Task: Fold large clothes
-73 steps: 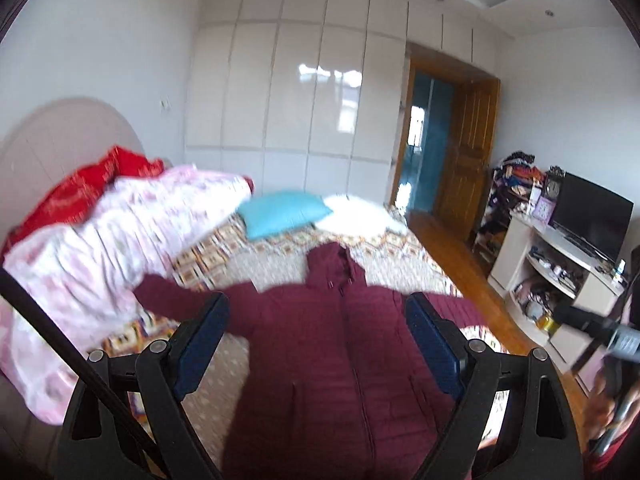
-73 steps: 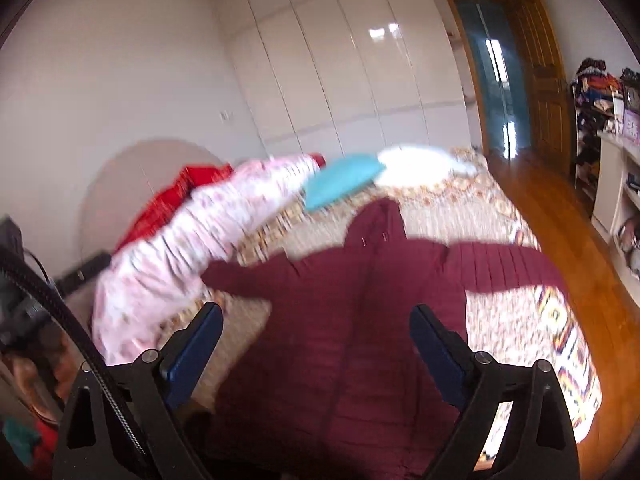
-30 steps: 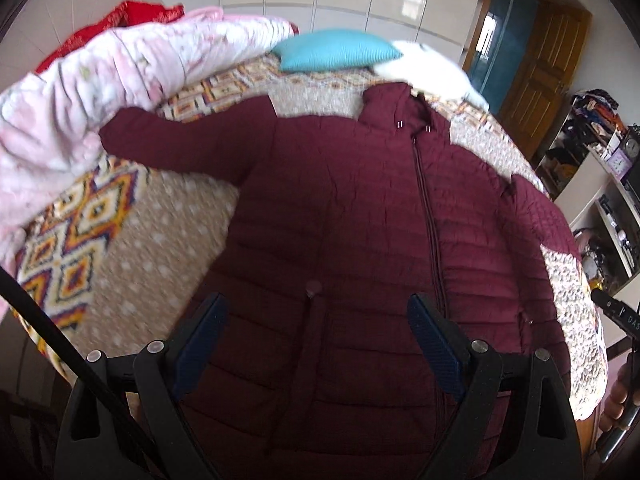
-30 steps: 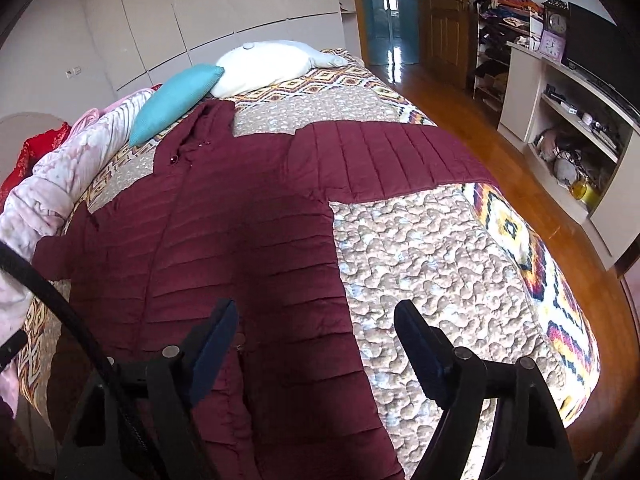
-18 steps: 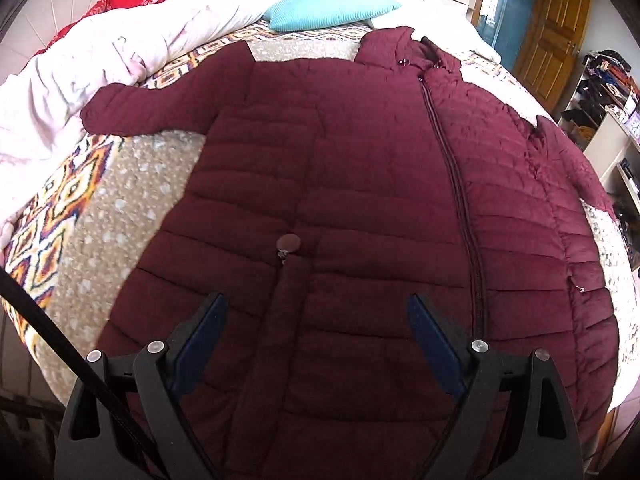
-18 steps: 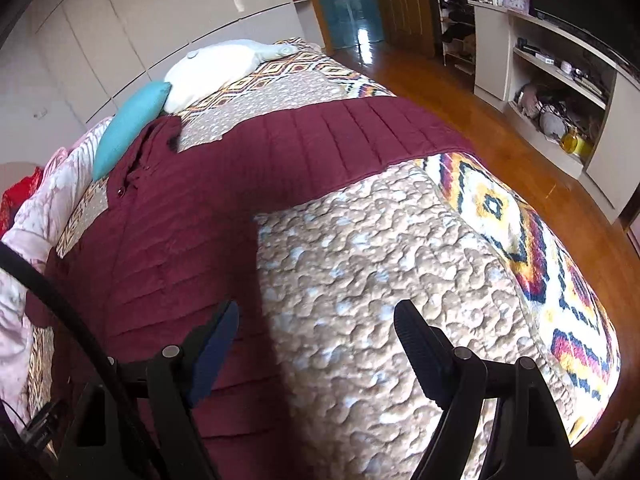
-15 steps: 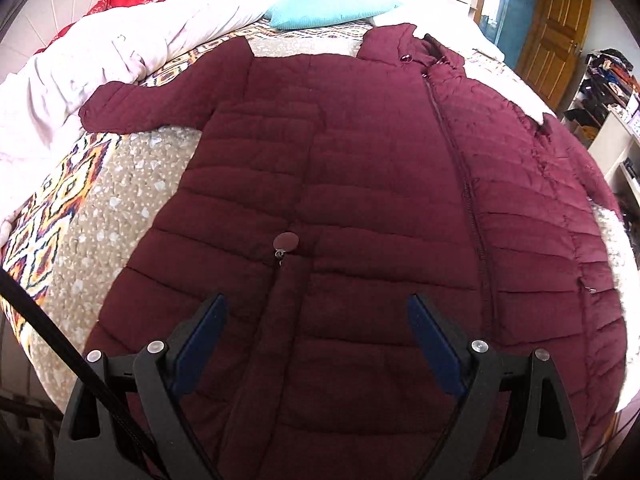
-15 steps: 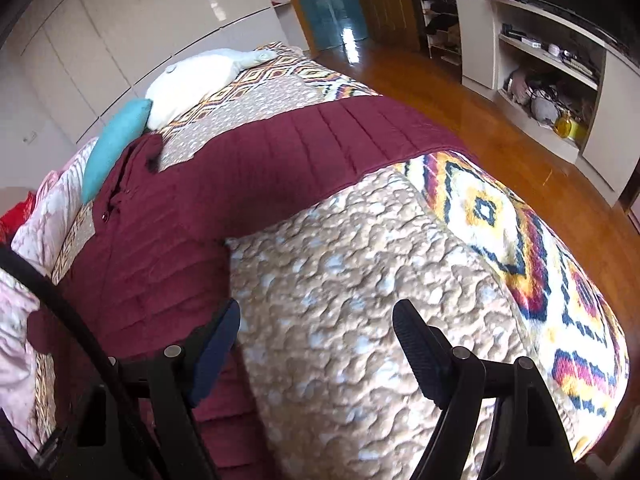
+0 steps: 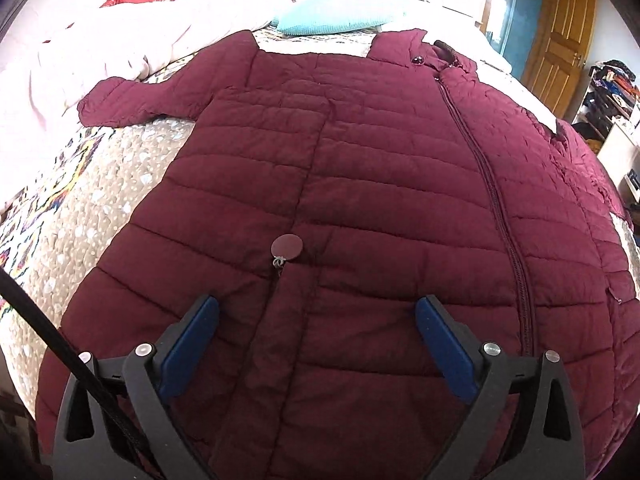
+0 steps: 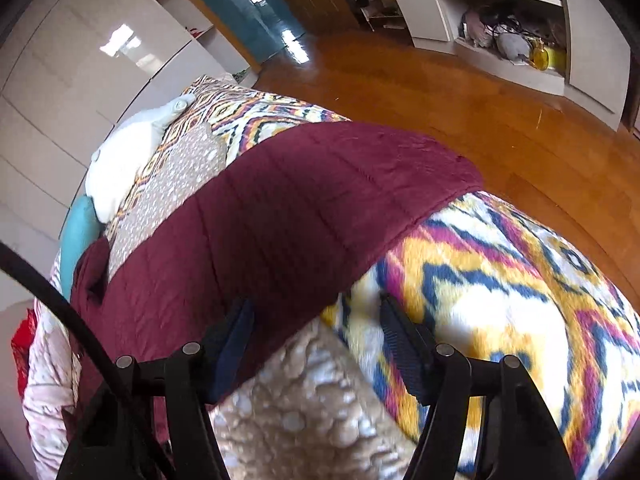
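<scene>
Right now your maroon puffer coat (image 9: pixel 360 184) lies spread face up on the bed (image 9: pixel 100 208), zip closed, hood toward the turquoise pillow (image 9: pixel 336 20), hem nearest you. Its long axis runs straight away from you, and each sleeve reaches out sideways across that axis.

Your left claw (image 9: pixel 316 332) hangs over the lower front panel, just below the round pocket tab (image 9: pixel 286 246). Its jaws have just been opening and stand spread wide, with nothing pinched between them.

Your right claw (image 10: pixel 316 336) is out at the right side of the bed, at the near edge of the right sleeve (image 10: pixel 304 208). That sleeve crosses the view at a slant, with its cuff toward the wooden floor (image 10: pixel 460 108). The jaws have just been closing, yet they are still parted; the sleeve edge sits by the left finger (image 10: pixel 230 340), and I cannot tell whether it touches.

By my reading, the right hand is the nearer one for the first fold. The sleeve lies ahead and slightly left of that claw, so bring it inward over the chest.
</scene>
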Tool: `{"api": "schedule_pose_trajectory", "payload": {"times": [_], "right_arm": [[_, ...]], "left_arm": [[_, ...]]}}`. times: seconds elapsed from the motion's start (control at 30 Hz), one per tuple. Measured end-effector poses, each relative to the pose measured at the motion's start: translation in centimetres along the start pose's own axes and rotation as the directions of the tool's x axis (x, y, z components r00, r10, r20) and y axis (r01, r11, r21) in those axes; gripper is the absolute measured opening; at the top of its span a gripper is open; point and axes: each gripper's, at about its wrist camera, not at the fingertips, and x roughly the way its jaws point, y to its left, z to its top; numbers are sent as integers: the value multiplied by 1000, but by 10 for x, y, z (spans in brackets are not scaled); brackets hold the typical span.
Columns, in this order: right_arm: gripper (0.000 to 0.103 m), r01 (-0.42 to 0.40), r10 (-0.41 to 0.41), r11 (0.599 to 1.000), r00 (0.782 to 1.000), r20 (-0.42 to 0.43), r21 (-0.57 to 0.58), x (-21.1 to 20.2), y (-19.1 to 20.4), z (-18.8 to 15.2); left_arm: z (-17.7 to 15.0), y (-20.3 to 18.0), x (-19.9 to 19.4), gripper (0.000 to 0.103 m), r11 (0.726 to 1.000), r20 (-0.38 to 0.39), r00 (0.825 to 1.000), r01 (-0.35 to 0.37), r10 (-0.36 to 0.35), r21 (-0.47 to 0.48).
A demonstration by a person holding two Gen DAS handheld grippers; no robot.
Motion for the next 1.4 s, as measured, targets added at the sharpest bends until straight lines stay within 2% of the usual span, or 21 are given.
{"api": "schedule_pose_trajectory", "payload": {"times": [0.07, 0.13, 0.17, 0.2, 0.27, 0.37, 0.43, 0.5, 0.57, 0.63, 0.67, 0.73, 0.77, 0.83, 0.9, 0.97, 1.07, 1.17, 1.2, 1.27, 1.4], "right_arm": [[70, -10, 9, 999, 1000, 21, 33, 7, -1, 16], [52, 16, -18, 999, 1000, 24, 51, 13, 0, 28], [32, 43, -45, 997, 999, 17, 61, 16, 1, 34], [20, 56, -56, 996, 998, 8, 66, 17, 2, 38], [14, 48, -49, 997, 999, 18, 54, 8, 11, 46], [11, 42, -36, 997, 994, 99, -69, -29, 59, 52], [11, 5, 19, 984, 991, 133, -176, -55, 99, 45], [10, -59, 102, 954, 985, 136, -294, -80, 145, 28], [10, -120, 183, 894, 977, 108, -433, -99, 198, -2], [10, -197, 255, 806, 966, 27, -558, -107, 249, -41], [10, -253, 288, 759, 957, -40, -600, -107, 271, -62], [11, -373, 323, 666, 925, -202, -646, -98, 307, -107], [11, -424, 319, 618, 905, -282, -662, -92, 322, -131], [19, -473, 270, 544, 881, -388, -694, -77, 342, -174], [36, -454, 198, 502, 889, -414, -736, -68, 351, -209], [47, -418, 158, 479, 906, -392, -772, -65, 352, -231], [55, -374, 134, 494, 925, -356, -785, -68, 347, -236], [66, -349, 135, 545, 934, -330, -762, -71, 336, -219], [72, -340, 139, 571, 937, -319, -747, -69, 335, -214], [76, -324, 140, 623, 942, -306, -712, -59, 328, -207], [76, -306, 113, 748, 933, -341, -589, -25, 314, -198]], "left_arm": [[0, 0, 1, 99, 1000, 4, 1000, 2, -2, -3], [-1, 0, 1, 100, 1000, 9, 1000, 4, -4, -5], [-1, 1, 1, 100, 1000, 11, 1000, 5, -4, -5], [-1, 1, 1, 100, 1000, 12, 1000, 5, -5, -5], [-1, 1, 1, 100, 1000, 15, 1000, 6, -6, -6], [-1, 2, 1, 100, 1000, 20, 1000, 9, -9, -8], [-2, 1, 1, 100, 1000, 23, 1000, 10, -10, -8], [-2, 2, 0, 100, 1000, 25, 1000, 13, -12, -9], [-2, 4, 0, 100, 1000, 27, 999, 18, -18, -11], [-3, 5, -1, 100, 1000, 29, 999, 26, -26, -14], [-3, 6, -1, 100, 999, 30, 999, 29, -29, -16], [-3, 6, -1, 100, 999, 32, 999, 34, -34, -17], [-3, 6, -1, 100, 999, 33, 999, 36, -36, -17], [-3, 7, -2, 100, 999, 36, 999, 41, -40, -17], [-4, 8, -2, 100, 999, 38, 998, 47, -46, -17], [-4, 9, -2, 100, 998, 41, 998, 53, -52, -17], [-5, 10, -3, 100, 998, 49, 997, 66, -65, -23], [-6, 11, -5, 100, 997, 57, 995, 79, -77, -28], [-6, 11, -5, 100, 996, 59, 995, 82, -80, -29], [-6, 11, -8, 100, 995, 62, 994, 91, -89, -30], [-5, 19, -25, 99, 991, 44, 992, 121, -119, -53]]}}
